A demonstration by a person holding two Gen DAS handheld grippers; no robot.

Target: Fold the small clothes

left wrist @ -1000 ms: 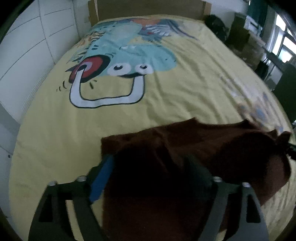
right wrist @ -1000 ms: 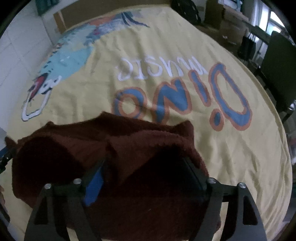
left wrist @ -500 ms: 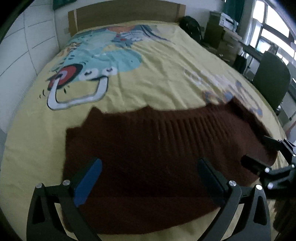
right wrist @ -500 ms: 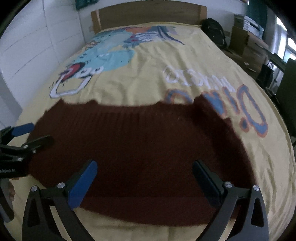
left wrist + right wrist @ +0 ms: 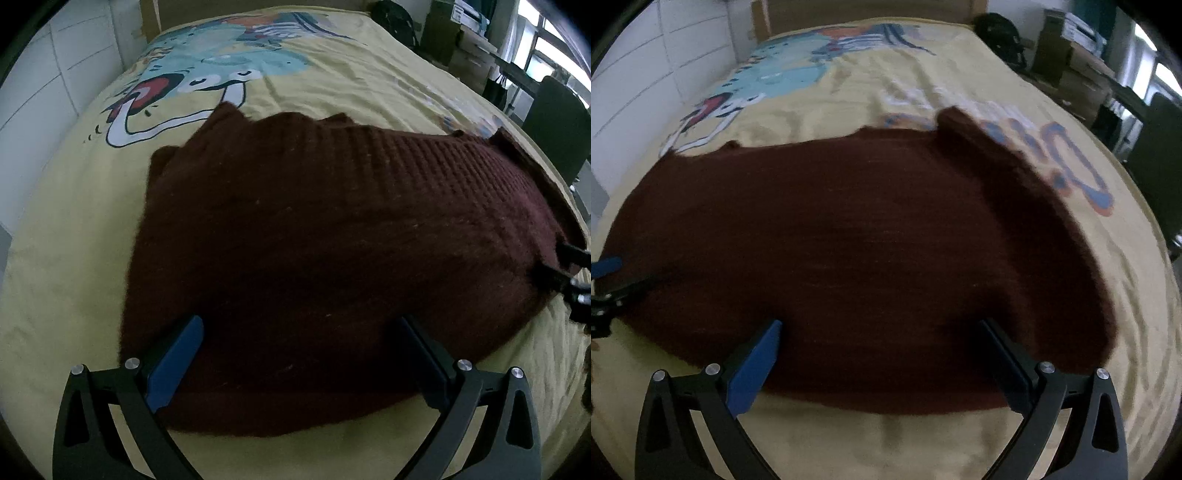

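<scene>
A dark brown knitted garment (image 5: 332,229) lies spread flat across the yellow bedspread (image 5: 66,236), filling the middle of both wrist views (image 5: 857,236). My left gripper (image 5: 299,332) hangs just above its near left part, jaws wide open, nothing pinched between them. Over the near right part my right gripper (image 5: 879,336) stands equally wide open and empty. The right gripper's fingers show at the right edge of the left wrist view (image 5: 569,273); the left gripper's fingers show at the left edge of the right wrist view (image 5: 613,284).
The bedspread carries a cartoon print (image 5: 207,74) and large letters (image 5: 1082,173). A wooden headboard (image 5: 864,14) and white wall panels (image 5: 44,74) bound the bed. A dark chair (image 5: 557,136), boxes (image 5: 1071,62) and a black bag (image 5: 1001,37) stand along the right side.
Both grippers let go of the bunched brown garment and opened wide. It now lies spread flat, and both grippers have come down closer over its near edge.
</scene>
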